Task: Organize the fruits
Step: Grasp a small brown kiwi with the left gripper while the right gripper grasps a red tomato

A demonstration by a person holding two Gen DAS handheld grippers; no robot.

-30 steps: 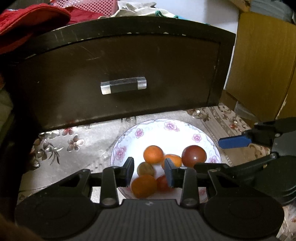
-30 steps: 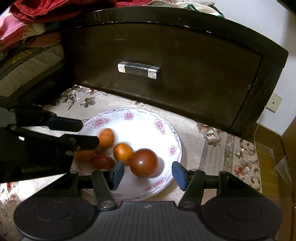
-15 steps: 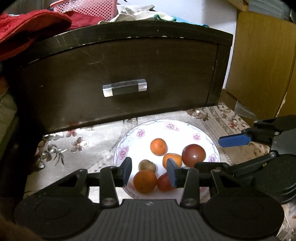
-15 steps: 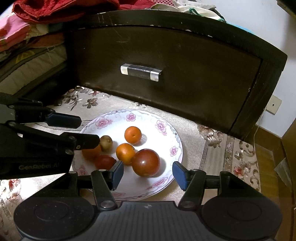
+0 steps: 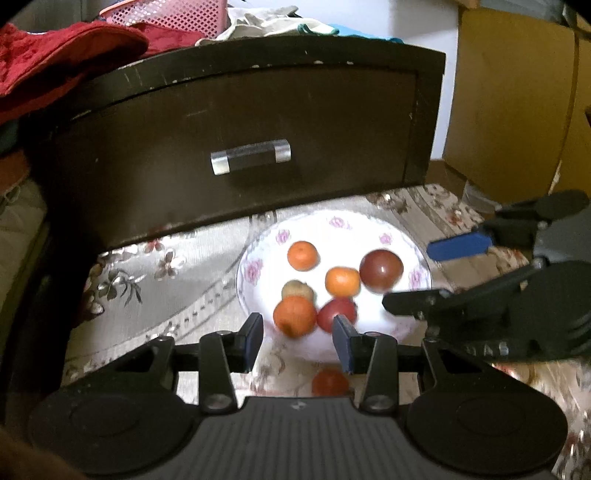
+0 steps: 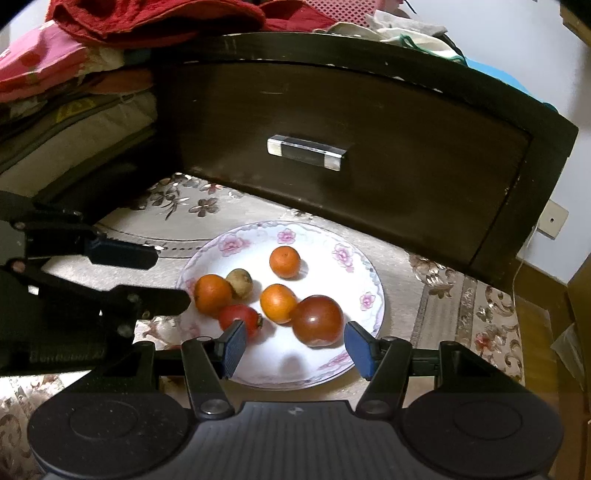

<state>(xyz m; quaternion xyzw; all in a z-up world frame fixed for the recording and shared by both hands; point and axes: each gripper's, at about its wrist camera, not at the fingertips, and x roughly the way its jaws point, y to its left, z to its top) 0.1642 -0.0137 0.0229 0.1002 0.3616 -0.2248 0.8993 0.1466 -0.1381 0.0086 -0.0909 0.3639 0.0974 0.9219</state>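
Observation:
A white flowered plate (image 6: 354,280) lies on the patterned cloth in front of a dark drawer. On it are three oranges (image 6: 284,261), a small brown fruit (image 6: 240,282), a red tomato (image 6: 240,319) and a large dark red fruit (image 6: 317,320). My right gripper (image 6: 295,349) hovers open over the plate's near rim, the dark red fruit just beyond its fingers. At the plate's left edge my left gripper (image 5: 298,345) is open and empty. Another red fruit (image 5: 330,382) lies on the cloth under it, off the plate.
The dark drawer front (image 5: 251,158) with a glass handle stands right behind the plate. Red cloth (image 6: 147,14) and folded bedding are piled above and to the left. A wooden cabinet (image 5: 517,92) is at the right. Patterned cloth (image 5: 147,288) stretches left of the plate.
An orange that was by the left gripper's tips has rolled to the far side of the plate. The left gripper has drawn back from the plate and opened slightly. The right gripper stayed put.

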